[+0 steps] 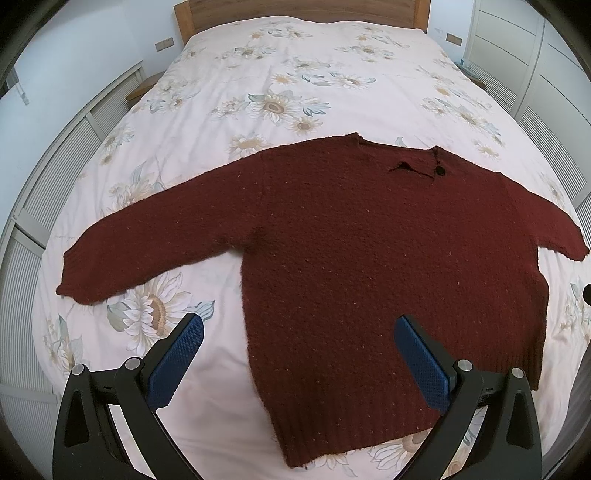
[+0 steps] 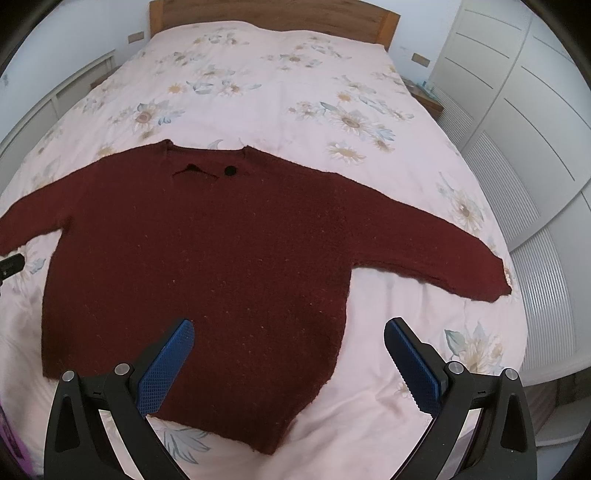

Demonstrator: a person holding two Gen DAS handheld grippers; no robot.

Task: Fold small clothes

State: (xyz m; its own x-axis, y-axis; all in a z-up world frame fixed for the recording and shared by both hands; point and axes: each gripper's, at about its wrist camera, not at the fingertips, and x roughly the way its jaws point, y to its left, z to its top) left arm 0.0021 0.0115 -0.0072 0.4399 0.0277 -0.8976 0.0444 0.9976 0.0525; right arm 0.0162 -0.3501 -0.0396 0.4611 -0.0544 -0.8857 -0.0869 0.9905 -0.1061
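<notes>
A dark red knitted sweater lies flat on the bed, both sleeves spread out, with a black button at the neckline. My left gripper hovers open above the sweater's lower left hem, its blue pads wide apart and holding nothing. Over the lower right hem my right gripper stands open as well, empty. The left sleeve cuff reaches toward the bed's left edge; the right sleeve cuff lies near the right edge.
The bed has a pink floral cover and a wooden headboard. White slatted panels run along the left; white wardrobe doors stand on the right. The other gripper's black tip shows at the far left of the right wrist view.
</notes>
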